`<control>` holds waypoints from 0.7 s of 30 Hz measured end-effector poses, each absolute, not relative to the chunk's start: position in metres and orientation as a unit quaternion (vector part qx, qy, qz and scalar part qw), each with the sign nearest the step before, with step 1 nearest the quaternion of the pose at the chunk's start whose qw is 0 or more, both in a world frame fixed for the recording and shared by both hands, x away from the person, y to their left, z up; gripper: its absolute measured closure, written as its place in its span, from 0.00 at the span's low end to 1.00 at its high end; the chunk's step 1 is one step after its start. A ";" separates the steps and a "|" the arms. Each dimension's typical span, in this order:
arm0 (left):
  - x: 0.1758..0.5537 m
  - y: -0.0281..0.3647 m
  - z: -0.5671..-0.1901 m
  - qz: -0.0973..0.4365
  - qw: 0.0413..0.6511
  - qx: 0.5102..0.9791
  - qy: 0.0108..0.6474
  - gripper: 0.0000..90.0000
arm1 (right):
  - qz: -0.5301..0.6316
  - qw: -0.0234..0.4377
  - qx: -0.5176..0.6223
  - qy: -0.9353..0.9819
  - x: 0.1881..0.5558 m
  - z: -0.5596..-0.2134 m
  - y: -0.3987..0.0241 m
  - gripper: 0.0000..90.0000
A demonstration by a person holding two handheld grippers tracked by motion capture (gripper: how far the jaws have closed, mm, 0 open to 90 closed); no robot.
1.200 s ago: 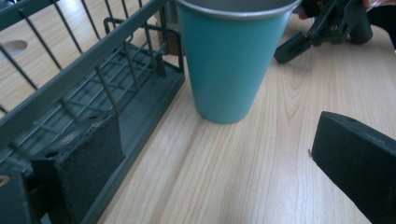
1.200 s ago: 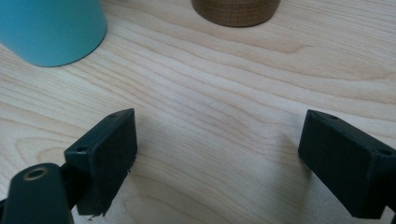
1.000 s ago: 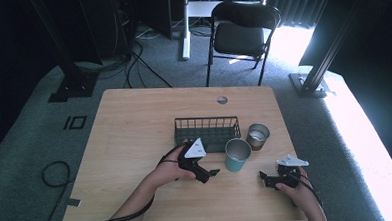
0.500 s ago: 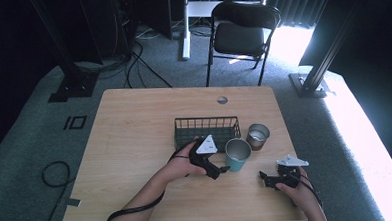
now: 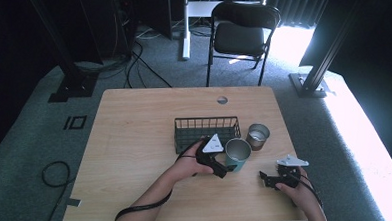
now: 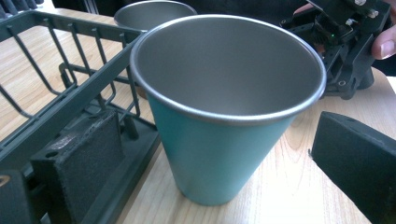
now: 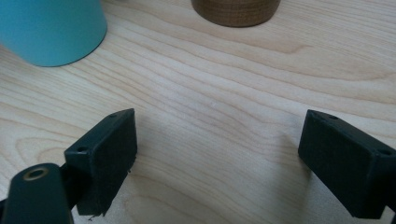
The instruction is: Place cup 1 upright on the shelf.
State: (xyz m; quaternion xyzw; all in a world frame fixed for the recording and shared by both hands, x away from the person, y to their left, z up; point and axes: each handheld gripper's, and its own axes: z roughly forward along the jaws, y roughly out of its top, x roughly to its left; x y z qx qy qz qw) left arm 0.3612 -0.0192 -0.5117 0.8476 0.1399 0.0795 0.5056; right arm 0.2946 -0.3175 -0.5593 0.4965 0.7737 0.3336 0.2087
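Observation:
A teal metal cup [image 5: 237, 154] [image 6: 219, 116] stands upright and empty on the wooden table [image 5: 135, 143], just in front of a dark wire basket [image 5: 205, 130] [image 6: 56, 88]. My left gripper [image 5: 222, 164] [image 6: 219, 154] is open, with one jaw on each side of the cup and neither pad pressing on it. To the right, my right gripper [image 5: 265, 180] [image 7: 217, 154] rests low over bare wood, open with nothing between its jaws. The teal cup's base [image 7: 51, 28] is ahead of it to the left.
A second, brown-sided steel cup [image 5: 258, 136] [image 6: 154, 11] [image 7: 233, 9] stands behind and right of the teal one, beside the basket's right end. The right gripper [image 6: 345, 37] and a hand sit beyond the teal cup. A folding chair [image 5: 243, 33] stands past the table's far edge.
My left gripper has moved right from in front of the basket until its jaws flank the teal cup. The right gripper has stayed put.

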 end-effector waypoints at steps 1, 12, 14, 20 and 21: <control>0.361 -0.020 -0.512 0.080 0.506 0.847 0.141 0.03 | 0.334 0.209 0.496 0.774 0.295 -0.559 -0.318 0.13; 0.359 -0.035 -0.508 0.090 0.523 0.838 0.127 0.03 | 0.333 0.209 0.496 0.774 0.295 -0.559 -0.318 0.13; 0.360 -0.037 -0.510 0.089 0.526 0.836 0.127 0.03 | 0.333 0.209 0.496 0.774 0.295 -0.559 -0.318 0.13; 0.360 -0.045 -0.512 0.090 0.536 0.828 0.137 0.07 | 0.334 0.209 0.496 0.774 0.295 -0.559 -0.318 0.13; 0.360 -0.047 -0.513 0.091 0.536 0.828 0.138 0.07 | 0.334 0.209 0.496 0.774 0.295 -0.559 -0.318 0.12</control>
